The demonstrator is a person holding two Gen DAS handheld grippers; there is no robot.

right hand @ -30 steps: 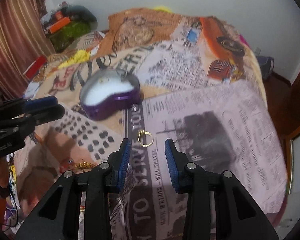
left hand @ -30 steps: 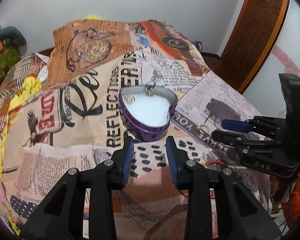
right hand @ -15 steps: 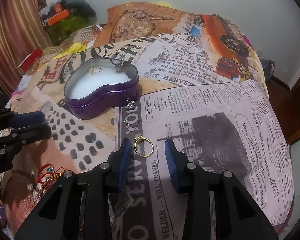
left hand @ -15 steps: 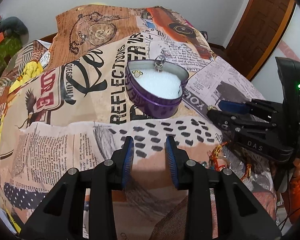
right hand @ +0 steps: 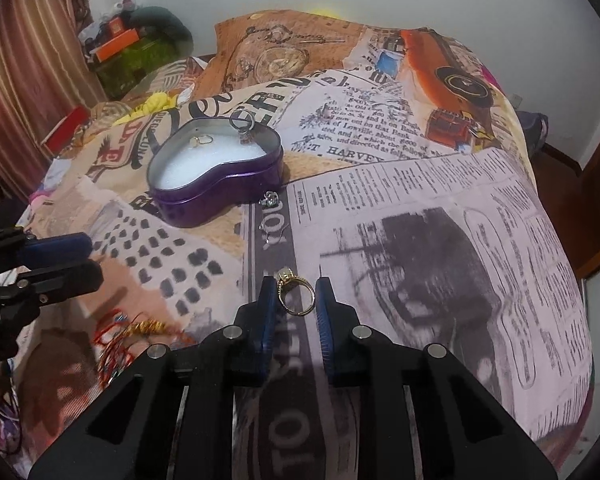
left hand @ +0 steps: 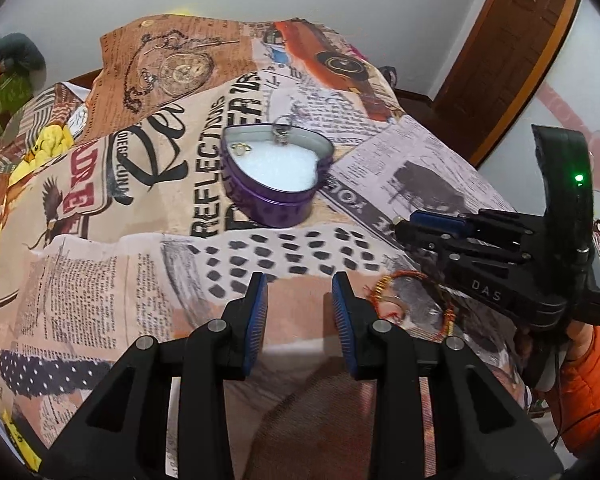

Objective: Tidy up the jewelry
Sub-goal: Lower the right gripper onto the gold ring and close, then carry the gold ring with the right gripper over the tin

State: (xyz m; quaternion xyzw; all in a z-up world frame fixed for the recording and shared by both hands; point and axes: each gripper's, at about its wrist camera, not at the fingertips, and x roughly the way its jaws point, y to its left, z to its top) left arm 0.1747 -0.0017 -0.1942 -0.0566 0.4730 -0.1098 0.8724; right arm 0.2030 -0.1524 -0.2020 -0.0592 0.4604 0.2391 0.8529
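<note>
A purple heart-shaped tin [right hand: 216,188] with white padding sits on the printed bedspread; it also shows in the left wrist view [left hand: 276,196]. A small gold ring [right hand: 202,140] and a silver ring [right hand: 242,122] stand in it. A gold ring with a stone [right hand: 294,292] lies on the cloth between the fingers of my right gripper [right hand: 296,294], which is open around it and narrowing. Silver earrings [right hand: 270,200] lie beside the tin. My left gripper [left hand: 300,292] is open and empty, hovering above the cloth.
A red and gold thread bracelet [right hand: 140,330] lies on the bedspread left of my right gripper; it also shows in the left wrist view [left hand: 404,300]. The bed edge drops off at right toward a wooden door [left hand: 500,60]. Clutter [right hand: 132,48] sits at the far left.
My right gripper has moved forward and down so the gold ring now sits between its fingers, which have narrowed. My left gripper has drawn back from the tin.
</note>
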